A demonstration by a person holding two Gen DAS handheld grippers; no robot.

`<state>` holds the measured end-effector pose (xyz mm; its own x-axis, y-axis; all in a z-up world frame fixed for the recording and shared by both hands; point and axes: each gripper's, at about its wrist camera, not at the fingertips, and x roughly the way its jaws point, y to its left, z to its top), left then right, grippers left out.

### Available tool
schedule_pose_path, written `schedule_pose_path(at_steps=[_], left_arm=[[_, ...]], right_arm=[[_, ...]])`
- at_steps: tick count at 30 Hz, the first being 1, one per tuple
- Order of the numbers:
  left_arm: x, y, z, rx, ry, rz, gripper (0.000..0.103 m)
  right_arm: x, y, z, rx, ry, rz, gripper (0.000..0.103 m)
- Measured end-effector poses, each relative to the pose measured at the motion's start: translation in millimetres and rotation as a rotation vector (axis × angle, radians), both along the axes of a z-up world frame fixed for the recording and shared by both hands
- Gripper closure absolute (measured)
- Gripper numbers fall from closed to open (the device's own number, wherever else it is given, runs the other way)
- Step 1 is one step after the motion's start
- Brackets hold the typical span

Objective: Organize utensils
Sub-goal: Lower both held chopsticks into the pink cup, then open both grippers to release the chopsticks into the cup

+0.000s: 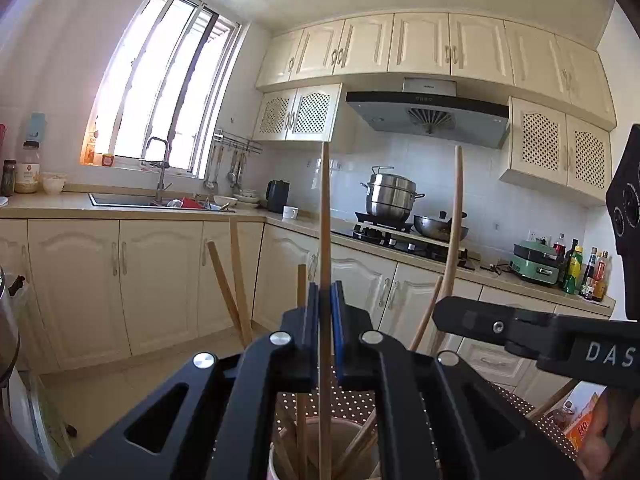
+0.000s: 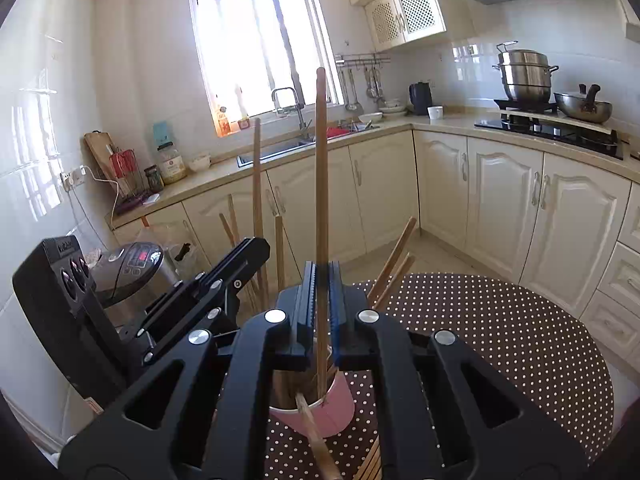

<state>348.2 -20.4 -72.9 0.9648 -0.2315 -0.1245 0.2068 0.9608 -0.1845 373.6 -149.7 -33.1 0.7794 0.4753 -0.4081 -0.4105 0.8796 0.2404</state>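
A pink cup (image 2: 326,412) stands on a round table with a brown dotted cloth (image 2: 500,344) and holds several wooden chopsticks. It also shows in the left wrist view (image 1: 320,456), below the jaws. My left gripper (image 1: 325,300) is shut on one upright wooden chopstick (image 1: 325,216) whose lower end reaches into the cup. My right gripper (image 2: 322,280) is shut on another upright chopstick (image 2: 321,168) that also stands in the cup. The right gripper shows at the right of the left wrist view (image 1: 520,328); the left one shows at the left of the right wrist view (image 2: 224,272).
Other chopsticks (image 2: 394,256) lean out of the cup to all sides. More lie flat on the cloth (image 2: 370,464). A rice cooker (image 2: 128,264) stands left of the table. Kitchen counter, sink (image 2: 276,152) and stove (image 2: 552,128) are beyond.
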Motion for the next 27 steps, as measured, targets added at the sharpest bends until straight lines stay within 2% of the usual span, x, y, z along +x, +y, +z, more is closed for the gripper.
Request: schedule_pose_path(at_steps=[1, 4, 21, 27], left_arm=[[0, 0, 0, 0.000, 0.014, -0.007, 0.095], [-2, 1, 0, 0.003, 0.037, -0.007, 0.074], [-35, 6, 13, 0.030, 0.115, 0.011, 0.060], [-49, 6, 18, 0.047, 0.147, 0.020, 0.058]], right_arm=[[-1, 1, -1, -0.003, 0.004, 0.001, 0.096], [-2, 4, -5, -0.010, 0.023, 0.005, 0.096], [-17, 7, -4, -0.028, 0.101, -0.023, 0.095], [-25, 8, -2, -0.048, 0.125, -0.034, 0.090]])
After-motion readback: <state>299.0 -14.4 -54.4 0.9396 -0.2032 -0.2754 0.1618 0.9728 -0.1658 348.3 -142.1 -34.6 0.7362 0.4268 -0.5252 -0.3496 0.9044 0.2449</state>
